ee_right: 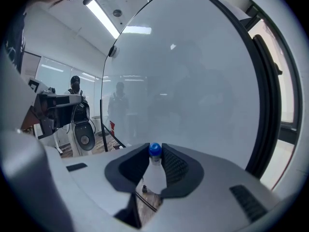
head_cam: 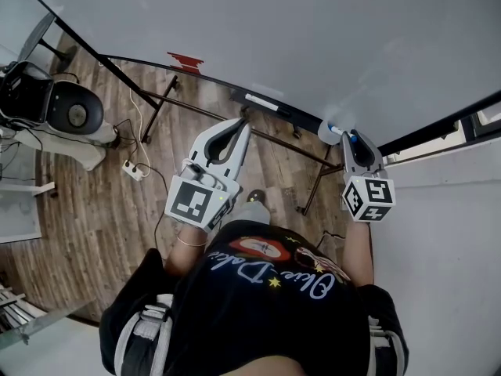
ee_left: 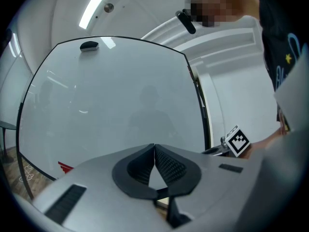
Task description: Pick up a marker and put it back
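pointing: marker [ee_right: 154, 164] aims its blue cap forward at the whiteboard [ee_right: 193, 81], with its white body running back toward the camera
long axis: in line with the jaws that hold it
place: between the pads of the right gripper [ee_right: 154, 148], near the board's lower edge
right gripper: narrow, clamped on the marker
left gripper [ee_left: 154, 147]: jaw tips together, nothing between them, facing the whiteboard
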{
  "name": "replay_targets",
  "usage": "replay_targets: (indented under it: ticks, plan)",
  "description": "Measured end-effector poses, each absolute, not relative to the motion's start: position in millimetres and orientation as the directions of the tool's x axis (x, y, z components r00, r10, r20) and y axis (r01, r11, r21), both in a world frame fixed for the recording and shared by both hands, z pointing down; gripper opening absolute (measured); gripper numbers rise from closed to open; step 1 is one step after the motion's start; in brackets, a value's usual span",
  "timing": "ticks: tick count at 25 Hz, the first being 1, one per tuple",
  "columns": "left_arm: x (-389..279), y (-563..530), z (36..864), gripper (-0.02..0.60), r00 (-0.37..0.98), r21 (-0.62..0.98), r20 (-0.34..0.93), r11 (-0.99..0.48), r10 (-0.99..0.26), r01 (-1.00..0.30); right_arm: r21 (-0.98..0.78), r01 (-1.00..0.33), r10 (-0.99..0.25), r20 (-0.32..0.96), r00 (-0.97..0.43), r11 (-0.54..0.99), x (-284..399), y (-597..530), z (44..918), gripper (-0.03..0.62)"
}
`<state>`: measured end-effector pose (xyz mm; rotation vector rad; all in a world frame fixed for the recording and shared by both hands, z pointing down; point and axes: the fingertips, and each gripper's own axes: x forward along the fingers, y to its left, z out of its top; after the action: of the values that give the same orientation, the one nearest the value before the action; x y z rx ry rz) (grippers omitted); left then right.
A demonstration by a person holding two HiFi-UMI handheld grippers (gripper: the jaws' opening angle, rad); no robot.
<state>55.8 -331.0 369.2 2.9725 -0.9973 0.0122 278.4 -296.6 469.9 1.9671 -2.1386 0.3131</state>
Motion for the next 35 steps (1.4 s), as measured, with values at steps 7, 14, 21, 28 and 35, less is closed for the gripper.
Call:
replay_targets:
  ticks: [7, 14, 21, 28, 35]
  plan:
    - [52, -328, 370, 0.003, 0.800, 0.003, 0.005, -0.800, -0.600, -0.600, -0.003, -0.997, -0.947, 0.312, -0.079, 0.083, 276, -297, 474, 0.075]
    - [50, -327, 372, 0.003, 0.797, 0.008, 0.009, -0.797, -0.604, -0.605, 0.017, -0.995, -0.942, 0.324, -0.084, 0.094, 275, -299, 477, 0.075]
    - [47, -323, 370, 0.003, 0.793, 0.001, 0.004, -0.793, -0.610, -0.610, 0.032, -0.994, -0.939, 0.333, -0.087, 0.104, 273, -302, 480, 0.077]
    - [44, -320, 369, 0.003, 0.787, -0.001, 0.002, -0.787, -0.617, -0.617, 0.033, -0.994, -0.941, 0.326, -0.087, 0.103, 273, -303, 479, 0.077]
    - [47, -320, 371, 0.003, 0.783, 0.003, 0.020, -0.783, -0.622, -0.622, 0.014, -0.995, -0.951, 0.297, -0.086, 0.095, 275, -302, 470, 0.087]
